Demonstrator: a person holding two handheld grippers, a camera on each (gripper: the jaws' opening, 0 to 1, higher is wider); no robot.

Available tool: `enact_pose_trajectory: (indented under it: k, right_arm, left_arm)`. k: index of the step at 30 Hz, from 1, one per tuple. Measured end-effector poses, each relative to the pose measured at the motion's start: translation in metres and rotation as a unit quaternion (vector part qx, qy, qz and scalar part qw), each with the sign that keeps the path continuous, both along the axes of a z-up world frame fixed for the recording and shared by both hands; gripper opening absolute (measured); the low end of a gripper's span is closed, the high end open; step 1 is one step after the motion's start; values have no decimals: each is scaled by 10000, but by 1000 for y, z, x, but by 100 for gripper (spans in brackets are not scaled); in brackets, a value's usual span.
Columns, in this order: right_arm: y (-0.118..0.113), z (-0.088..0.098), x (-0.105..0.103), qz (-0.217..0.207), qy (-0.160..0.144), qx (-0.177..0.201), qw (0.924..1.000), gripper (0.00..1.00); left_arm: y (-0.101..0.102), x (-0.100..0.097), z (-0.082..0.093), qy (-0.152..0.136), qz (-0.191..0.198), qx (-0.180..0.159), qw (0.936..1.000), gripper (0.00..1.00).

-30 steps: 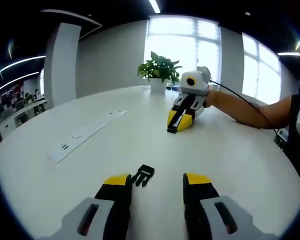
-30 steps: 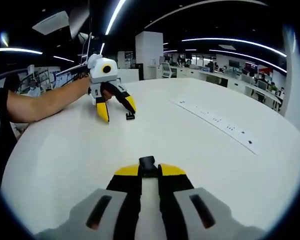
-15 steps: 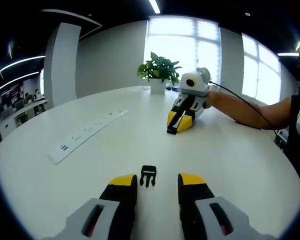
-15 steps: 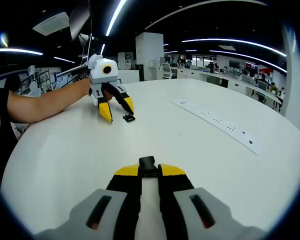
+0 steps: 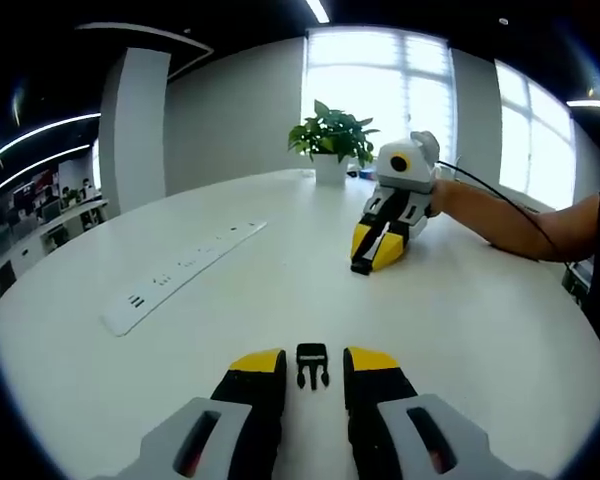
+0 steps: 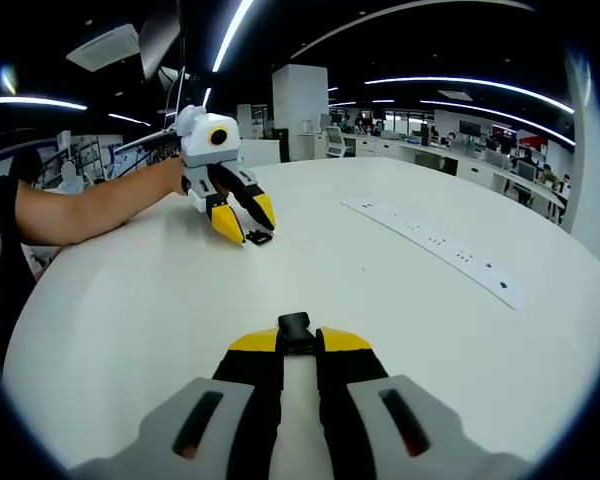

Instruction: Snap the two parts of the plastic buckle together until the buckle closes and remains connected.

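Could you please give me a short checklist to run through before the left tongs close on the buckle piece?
1. Small black pronged plastic buckle piece lies between the jaws of the left tongs: ok.
2. Left tongs open, not yet gripping: ok.
3. Right tongs shut on the other black plastic buckle part: ok.
4. Both buckle parts visible on the round white table: ok.
5. Long white power strip away from the grasp path: ok.
6. Prongs facing the mating part's opening: cannot tell.
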State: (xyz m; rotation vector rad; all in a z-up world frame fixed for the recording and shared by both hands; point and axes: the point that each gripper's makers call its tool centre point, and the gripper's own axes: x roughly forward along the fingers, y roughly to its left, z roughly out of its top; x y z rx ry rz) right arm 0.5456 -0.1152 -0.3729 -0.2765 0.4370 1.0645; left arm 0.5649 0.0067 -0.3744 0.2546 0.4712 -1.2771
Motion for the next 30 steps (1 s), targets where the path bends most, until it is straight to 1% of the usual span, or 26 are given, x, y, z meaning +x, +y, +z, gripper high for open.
enact_pose_trajectory:
  k: [4, 9, 12, 14, 15, 16, 17, 19, 23, 26, 27, 30]
  right_arm:
    - [0, 0, 0, 1, -1, 1, 10000, 12]
    - [0, 1, -1, -1, 0, 1, 10000, 12]
    - [0, 1, -1, 1, -3, -5, 10000, 12]
    - [0, 0, -2, 1, -4, -4, 10000, 12]
    - [0, 0, -2, 2, -6, -7, 10000, 12]
    - [0, 0, -2, 1, -6, -8, 10000, 12]
    - [0, 0, -2, 0, -5, -6, 10000, 12]
    - [0, 0, -2, -1, -3, 0, 10000, 12]
    - [-1, 0, -2, 2, -4, -2, 10000, 12]
    - [-1, 0, -2, 0, -2, 1, 10000, 12]
    - [-2, 0, -2, 0, -2, 4, 10000, 12]
    - [-2, 0, -2, 2, 4, 11, 10000, 12]
  left_arm:
    - [-1, 2, 1, -52, 14, 30, 10000, 21]
    - [-5, 2, 2, 16, 63, 57, 10000, 21]
    - [-7, 5, 5, 32, 192, 99, 9998, 18]
    - [-5, 10, 4, -45, 360, 231, 9991, 16]
    - [-6, 12, 4, -75, 368, 235, 9990, 16]
    - [-7, 12, 4, -55, 367, 226, 9991, 16]
    - [-8, 10, 4, 28, 351, 233, 9991, 16]
    - [-9, 8, 4, -10, 362, 299, 9989, 16]
    - [-7, 12, 2, -40, 441, 403, 9982, 16]
    - [-6, 13, -1, 73, 511, 477, 9975, 15]
    - [-7, 13, -1, 119, 531, 456, 9975, 15]
    - [-8, 11, 1, 127, 519, 448, 9976, 15]
